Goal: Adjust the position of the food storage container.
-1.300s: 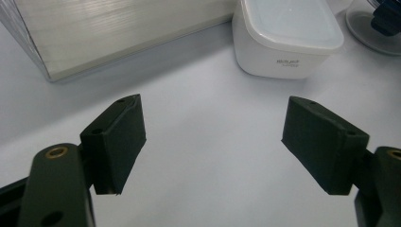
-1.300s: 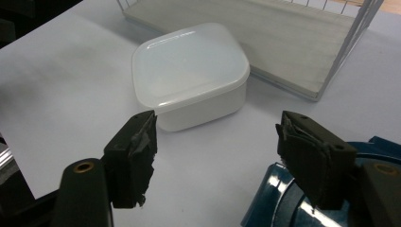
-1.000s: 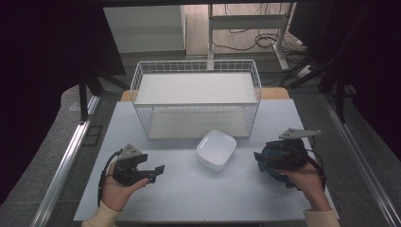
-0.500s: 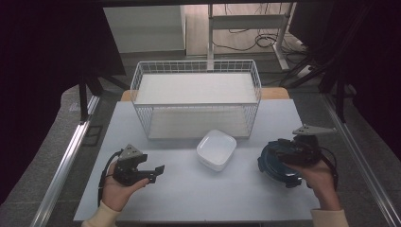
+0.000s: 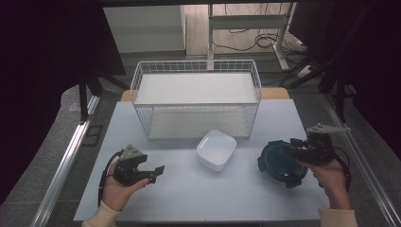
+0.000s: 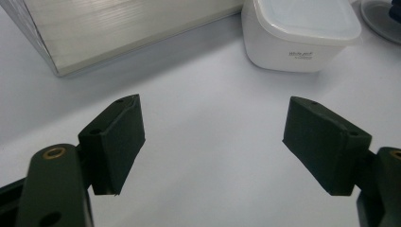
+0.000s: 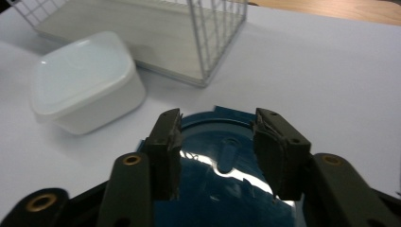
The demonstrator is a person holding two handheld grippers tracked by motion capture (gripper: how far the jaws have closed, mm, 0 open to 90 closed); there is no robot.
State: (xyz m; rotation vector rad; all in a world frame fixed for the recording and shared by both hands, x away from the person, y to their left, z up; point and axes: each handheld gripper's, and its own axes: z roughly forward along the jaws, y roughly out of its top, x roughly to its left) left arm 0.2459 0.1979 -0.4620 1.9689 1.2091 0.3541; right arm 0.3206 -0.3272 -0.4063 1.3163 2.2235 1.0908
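1. Over at four o'clock on the worktop [image 5: 198, 198], the right claw [image 5: 294, 145] has slid outward with the blue round container [image 5: 280, 163], its jaws just closing to half-spread astride the lid's knob [image 7: 229, 152], not yet pinching.
2. Left claw [image 5: 158, 171] waits spread at eight o'clock.
3. Next step is probably a grip on the lid.

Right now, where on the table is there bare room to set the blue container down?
Free: the front strip between the left tool and the blue container. Crowded: the wire basket and the white box before it.
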